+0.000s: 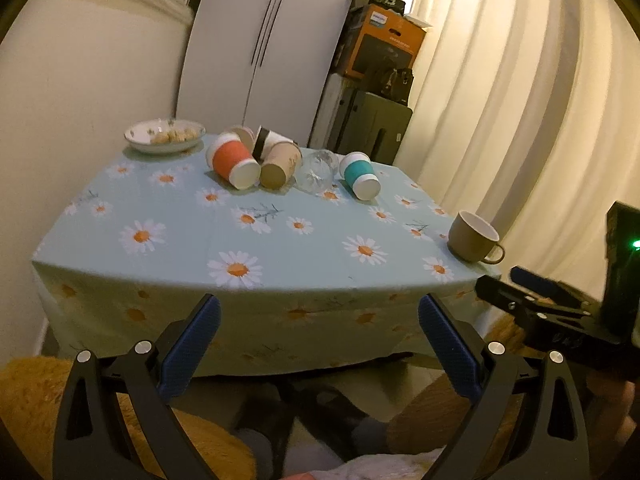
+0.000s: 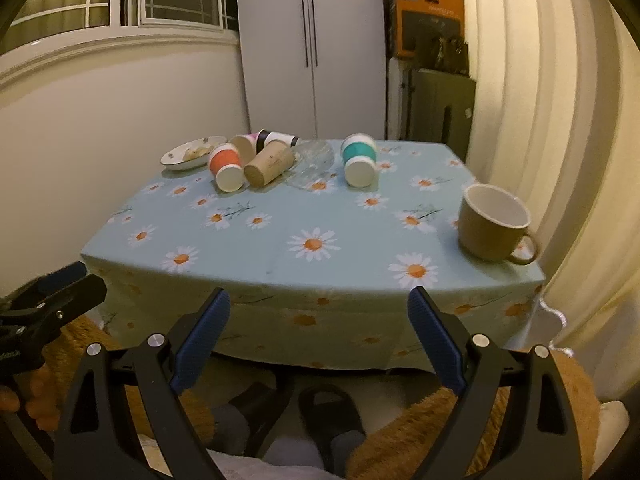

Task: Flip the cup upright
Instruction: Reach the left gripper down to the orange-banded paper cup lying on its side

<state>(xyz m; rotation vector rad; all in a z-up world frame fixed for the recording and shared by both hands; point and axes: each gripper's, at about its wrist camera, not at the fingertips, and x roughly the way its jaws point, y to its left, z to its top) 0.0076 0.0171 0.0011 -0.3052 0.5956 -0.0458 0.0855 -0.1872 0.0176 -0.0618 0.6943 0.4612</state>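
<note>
Several paper cups lie on their sides at the far end of the table: an orange-sleeved cup (image 1: 232, 162) (image 2: 225, 166), a brown cup (image 1: 280, 164) (image 2: 269, 165), a black-and-white cup (image 1: 272, 140) (image 2: 276, 137) behind them, and a teal-sleeved cup (image 1: 359, 176) (image 2: 359, 160). A clear glass (image 1: 318, 170) (image 2: 314, 160) lies between them. A tan mug (image 1: 474, 236) (image 2: 494, 222) stands upright at the near right corner. My left gripper (image 1: 319, 320) and right gripper (image 2: 319, 314) are both open and empty, held before the table's near edge.
The table (image 1: 280, 280) wears a blue daisy cloth (image 2: 260, 248). A white bowl of snacks (image 1: 165, 136) (image 2: 192, 153) sits far left. Curtains hang on the right, a wardrobe and stacked boxes behind. Feet in slippers (image 2: 328, 408) show below.
</note>
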